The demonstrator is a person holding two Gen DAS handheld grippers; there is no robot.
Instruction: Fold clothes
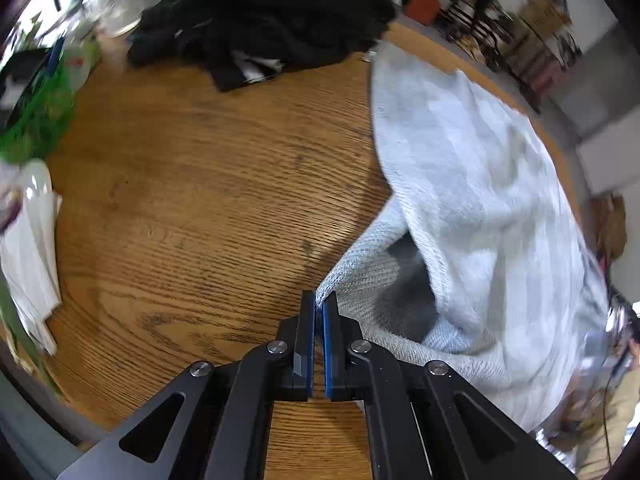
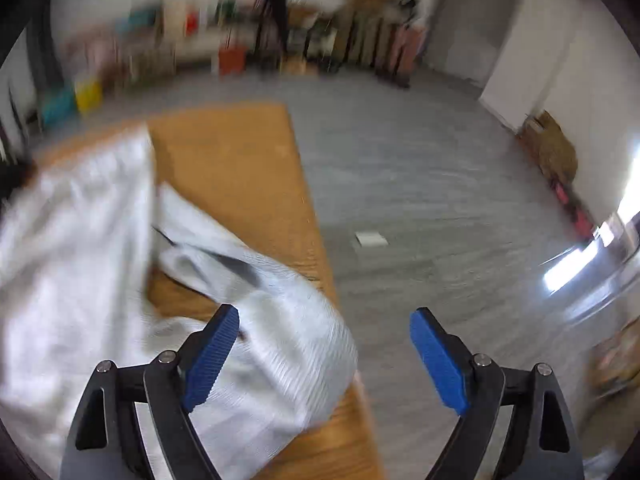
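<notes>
Left claw [image 1: 319,300] clamped on a corner of the pale grey garment [image 1: 472,184], draped over the wooden surface [image 1: 192,168]; beyond it, only in this view, a black clothes pile [image 1: 260,12]. Right claw [image 2: 324,316] spread wide, gripping nothing, above the same garment [image 2: 76,232] at the surface [image 2: 232,160] edge. Far room smeared by blur.

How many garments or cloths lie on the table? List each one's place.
3, maybe more hidden: grey sweatshirt at the right edge, pinched by the left gripper; black clothes pile at the far side; white cloth at the left edge.

blurred shelves [image 2: 280,40], grey garment [image 2: 80,260] cropped left
</notes>
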